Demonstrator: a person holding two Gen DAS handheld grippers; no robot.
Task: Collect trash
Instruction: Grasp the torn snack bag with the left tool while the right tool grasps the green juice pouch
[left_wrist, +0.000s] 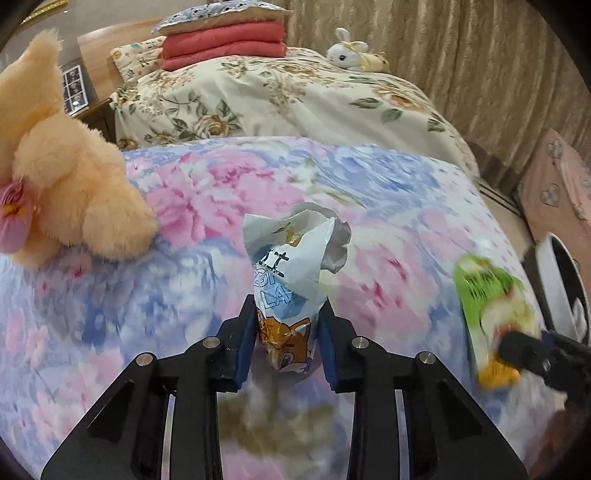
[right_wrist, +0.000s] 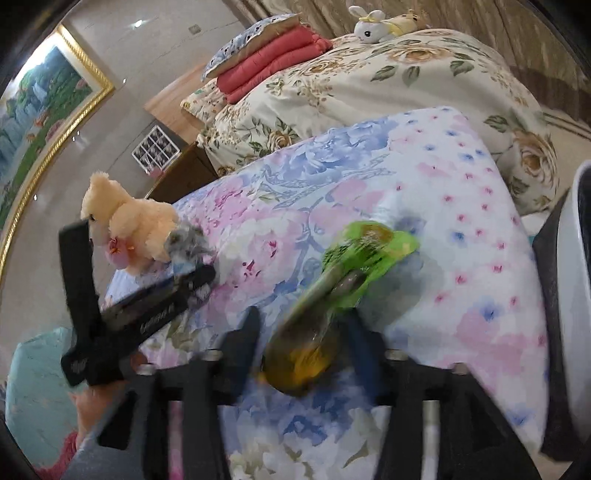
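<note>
A plush toy (left_wrist: 66, 177) sits on the near bed (left_wrist: 369, 192), left of the wrapper (left_wrist: 291, 273). A snack bag (left_wrist: 491, 314) is to its right. Behind stands another bed (left_wrist: 295, 99), carrying folded blankets (left_wrist: 221, 44) and a toy rabbit (left_wrist: 351, 50).

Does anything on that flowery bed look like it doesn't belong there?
Two crumpled snack wrappers: a white one pinched in the left gripper, a green one in the right gripper. The peach plush toy looks at home.

green snack packet (right_wrist: 354, 258) motion-blurred, print unreadable, white bin (left_wrist: 565, 284) cut off at frame edge, framed painting (right_wrist: 40, 110) partly cropped
</note>
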